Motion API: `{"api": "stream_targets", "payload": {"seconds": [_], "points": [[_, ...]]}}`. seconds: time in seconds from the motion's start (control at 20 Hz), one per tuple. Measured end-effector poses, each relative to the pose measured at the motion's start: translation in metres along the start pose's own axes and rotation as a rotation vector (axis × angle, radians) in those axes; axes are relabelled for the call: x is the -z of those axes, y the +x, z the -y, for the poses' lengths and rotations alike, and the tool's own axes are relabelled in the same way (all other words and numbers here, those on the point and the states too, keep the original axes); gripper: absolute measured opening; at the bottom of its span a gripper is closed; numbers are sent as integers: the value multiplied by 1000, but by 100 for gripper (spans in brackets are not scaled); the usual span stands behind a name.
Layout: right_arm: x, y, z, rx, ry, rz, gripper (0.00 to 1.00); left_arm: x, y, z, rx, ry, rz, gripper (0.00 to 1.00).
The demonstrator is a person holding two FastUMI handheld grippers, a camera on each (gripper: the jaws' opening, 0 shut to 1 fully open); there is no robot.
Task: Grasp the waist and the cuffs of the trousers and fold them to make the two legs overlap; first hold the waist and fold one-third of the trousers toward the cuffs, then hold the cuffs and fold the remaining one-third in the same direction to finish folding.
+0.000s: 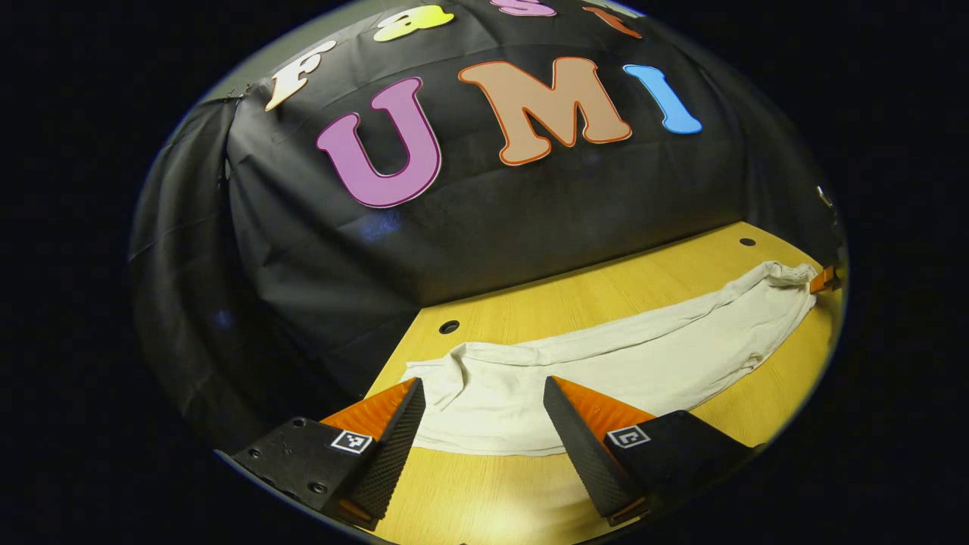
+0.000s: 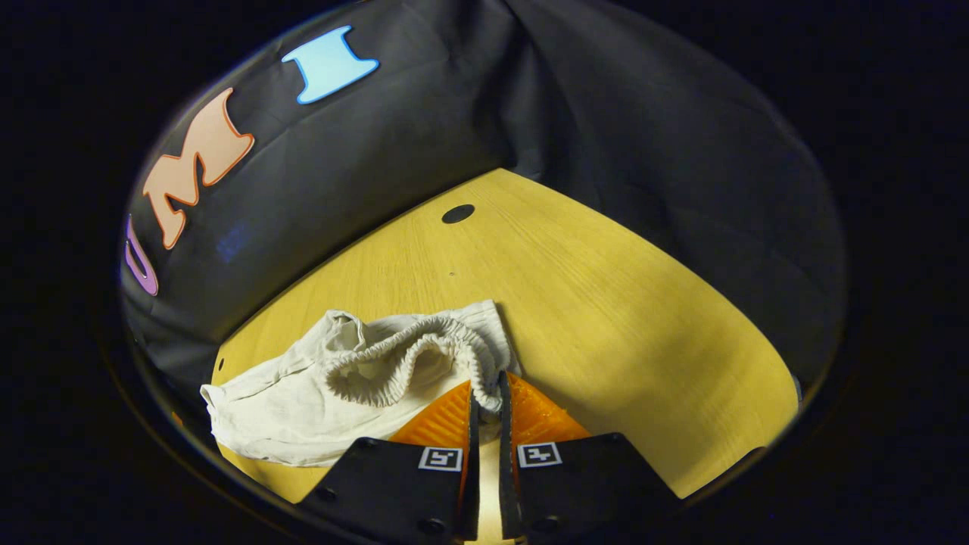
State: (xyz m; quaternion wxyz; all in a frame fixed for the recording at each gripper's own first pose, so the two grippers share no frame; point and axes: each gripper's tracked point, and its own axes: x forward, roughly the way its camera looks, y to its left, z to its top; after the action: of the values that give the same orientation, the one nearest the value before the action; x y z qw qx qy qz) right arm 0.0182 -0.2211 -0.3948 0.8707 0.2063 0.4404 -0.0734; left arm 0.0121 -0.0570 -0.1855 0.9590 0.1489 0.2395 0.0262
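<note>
Left gripper view: trousers [image 1: 643, 356] stretched along table [image 1: 484, 484], legs seemingly overlapped, cuff end between left gripper [image 1: 484, 416] jaws, spread wide and clamping nothing. Far end held by right gripper [image 1: 824, 280] near table edge. Right gripper view: right gripper [image 2: 485, 397] jaws nearly closed, pinching elastic waist [image 2: 409, 359], cloth bunched just beyond. Judged stage: leg overlap likely done; both one-third folds not yet made.

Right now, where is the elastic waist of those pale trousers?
In the right gripper view, the gathered elastic waistband of the cream cloth trousers lies on the yellow wooden table, pinched by the right hand-held gripper.
</note>
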Motion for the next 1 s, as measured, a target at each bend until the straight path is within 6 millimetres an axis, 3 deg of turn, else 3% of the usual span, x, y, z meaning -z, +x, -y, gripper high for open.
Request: {"api": "stream_targets", "payload": {"seconds": [0.2,0.35,0.65,0.8,1.0], "points": [[-17,-4,12,-4,45,20,12,-3,-2,0,-1,-9,11,96],[-31,-22,0,-45,69,58,12,-2,1,-1,10,-19,22,96],[-55,-58,-70,-148,74,119,12,-3,8,-10,29,-56,34,96],[-63,-75,-109,-203,70,149,12,-1,11,-23,36,-46,35,100],[-66,-87,-154,-234,41,172,12,3,20,-46,41,-78,39,96]]}}
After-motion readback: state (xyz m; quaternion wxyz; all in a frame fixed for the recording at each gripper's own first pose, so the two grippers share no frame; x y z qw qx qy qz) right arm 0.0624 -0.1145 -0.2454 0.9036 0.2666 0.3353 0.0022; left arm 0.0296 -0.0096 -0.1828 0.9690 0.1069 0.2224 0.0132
